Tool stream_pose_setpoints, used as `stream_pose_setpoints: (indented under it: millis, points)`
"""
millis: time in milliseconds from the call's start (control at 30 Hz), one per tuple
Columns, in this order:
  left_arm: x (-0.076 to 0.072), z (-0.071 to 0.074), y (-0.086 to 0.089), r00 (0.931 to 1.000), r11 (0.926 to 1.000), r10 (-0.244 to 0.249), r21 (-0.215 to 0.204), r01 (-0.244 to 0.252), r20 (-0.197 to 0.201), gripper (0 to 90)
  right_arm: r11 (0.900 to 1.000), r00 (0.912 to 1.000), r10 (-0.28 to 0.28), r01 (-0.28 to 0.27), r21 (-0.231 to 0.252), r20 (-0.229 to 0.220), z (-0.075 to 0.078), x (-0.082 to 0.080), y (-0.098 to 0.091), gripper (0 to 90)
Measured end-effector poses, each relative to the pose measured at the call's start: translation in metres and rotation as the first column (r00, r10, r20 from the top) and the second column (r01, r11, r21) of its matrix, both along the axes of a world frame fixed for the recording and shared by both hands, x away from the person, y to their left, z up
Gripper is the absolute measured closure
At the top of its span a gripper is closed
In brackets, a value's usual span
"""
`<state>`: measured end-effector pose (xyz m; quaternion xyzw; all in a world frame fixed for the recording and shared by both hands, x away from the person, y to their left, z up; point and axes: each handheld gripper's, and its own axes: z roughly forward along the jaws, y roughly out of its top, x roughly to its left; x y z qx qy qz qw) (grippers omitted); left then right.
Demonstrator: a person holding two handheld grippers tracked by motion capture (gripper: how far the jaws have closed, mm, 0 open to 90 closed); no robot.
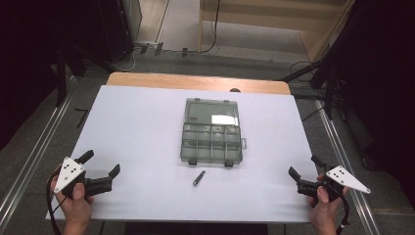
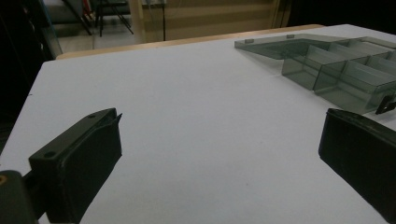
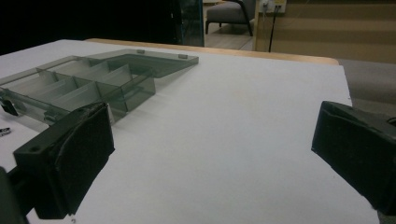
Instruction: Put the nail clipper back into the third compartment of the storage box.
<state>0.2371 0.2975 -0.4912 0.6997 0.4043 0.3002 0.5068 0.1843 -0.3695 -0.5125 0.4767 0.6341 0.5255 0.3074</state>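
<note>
From the high view I see a white board [image 1: 147, 147] laid over a wooden table [image 1: 195, 81]. A clear grey plastic organizer box [image 1: 211, 131] lies open near the middle of the board, its lid folded flat on the far side and its divided compartments on the near side. Just in front of the box, apart from it, lies a small dark metal piece [image 1: 198, 177]. My left gripper [image 1: 101, 166] sits at the near left corner of the board, held in the left hand [image 1: 76, 203], its jaws spread wide with nothing between them. My right gripper [image 1: 304, 167] is at the near right edge, held in the right hand [image 1: 324, 208], jaws likewise released and empty.

In the left gripper view, both black jaws stand far apart over bare white board, and the box [image 2: 336, 70] sits ahead to the right.

In the right gripper view, the jaws are again wide apart and hold nothing; the box [image 3: 84, 86] lies ahead to the left, with a sliver of the metal piece [image 3: 3, 131] at the left edge.
</note>
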Motion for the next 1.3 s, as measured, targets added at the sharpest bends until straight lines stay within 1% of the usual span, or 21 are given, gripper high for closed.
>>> stream_pose_setpoints:
  millis: [67,133,200,267,333,467,533,600,667,700,767,867,900,933,1067,1100,1167,1300]
  points:
    - [0.0,0.0,0.0,1.0,1.0,0.0,0.001,0.0,0.0,0.0,1.0,1.0,0.001,-0.001,-0.004,0.001,0.0,0.0,0.0,0.0]
    - [0.0,0.001,0.0,1.0,1.0,0.003,-0.009,-0.003,0.0,0.0,1.0,1.0,0.0,0.0,-0.007,-0.001,-0.001,0.0,0.001,0.0]
    - [-0.001,0.004,-0.003,0.9999,0.9998,0.016,0.011,-0.016,0.003,0.0,0.9999,1.0,-0.001,0.001,-0.01,0.0,-0.001,0.0,0.001,0.0]
    - [-0.002,0.006,-0.007,0.9999,0.9998,0.012,0.019,-0.012,0.01,0.0,0.9999,1.0,0.001,-0.001,-0.013,0.0,-0.001,0.001,0.002,0.0]
    - [-0.003,0.01,-0.013,0.9999,1.0,-0.003,0.008,0.003,0.015,0.0,0.9999,1.0,0.001,-0.001,-0.015,0.001,-0.001,0.0,0.002,0.0]
    - [-0.004,0.014,-0.026,0.9989,0.9989,-0.044,0.014,0.044,0.016,0.0,0.9999,1.0,0.005,-0.004,-0.015,0.004,-0.001,0.0,0.002,0.0]
    - [-0.004,0.015,-0.029,0.9987,0.9987,-0.05,0.013,0.05,0.01,0.0,0.9998,1.0,0.004,-0.004,-0.017,0.003,-0.001,0.0,0.003,0.0]
    - [-0.004,0.015,-0.035,0.9977,0.9977,-0.068,0.004,0.068,-0.001,0.0,0.9998,1.0,0.006,-0.006,-0.02,0.004,-0.002,0.001,0.003,0.0]
    - [-0.004,0.015,-0.039,0.997,0.9969,-0.078,0.009,0.078,-0.007,0.0,0.9997,1.0,0.005,-0.005,-0.024,0.004,-0.002,0.001,0.004,0.0]
    - [-0.003,0.015,-0.044,0.9959,0.9959,-0.09,0.007,0.09,-0.012,0.0,0.9996,1.0,0.008,-0.007,-0.027,0.005,-0.002,0.001,0.004,0.0]
    - [-0.003,0.015,-0.047,0.9953,0.9953,-0.096,0.009,0.096,-0.016,0.0,0.9995,0.9999,0.009,-0.009,-0.029,0.005,-0.002,0.001,0.004,0.0]
    - [-0.002,0.017,-0.055,0.9933,0.9934,-0.114,0.009,0.114,-0.021,0.0,0.9996,0.9999,0.013,-0.013,-0.027,0.003,-0.002,0.001,0.004,0.0]
    - [-0.001,0.017,-0.06,0.9916,0.9919,-0.126,0.009,0.127,-0.028,0.0,0.9995,0.9999,0.015,-0.015,-0.027,0.003,-0.002,0.001,0.005,0.0]
    - [-0.001,0.017,-0.06,0.9916,0.9919,-0.126,0.009,0.127,-0.028,0.0,0.9995,0.9999,0.015,-0.015,-0.027,0.003,-0.002,0.001,0.005,0.0]
    - [0.001,0.018,-0.07,0.9877,0.9882,-0.152,0.013,0.153,-0.037,0.0,0.9995,0.9999,0.014,-0.014,-0.028,0.002,-0.002,0.001,0.005,0.0]
    - [0.002,0.018,-0.074,0.9856,0.9865,-0.163,0.012,0.164,-0.044,0.0,0.9995,0.9999,0.014,-0.014,-0.028,0.002,-0.002,0.001,0.005,0.0]
    - [0.003,0.018,-0.076,0.9849,0.9857,-0.167,0.015,0.168,-0.046,0.0,0.9995,0.9999,0.014,-0.014,-0.027,0.003,-0.002,0.001,0.005,0.0]
    - [0.004,0.018,-0.084,0.9807,0.9819,-0.188,0.017,0.189,-0.055,0.0,0.9994,0.9999,0.016,-0.016,-0.029,0.003,-0.002,0.001,0.005,0.0]
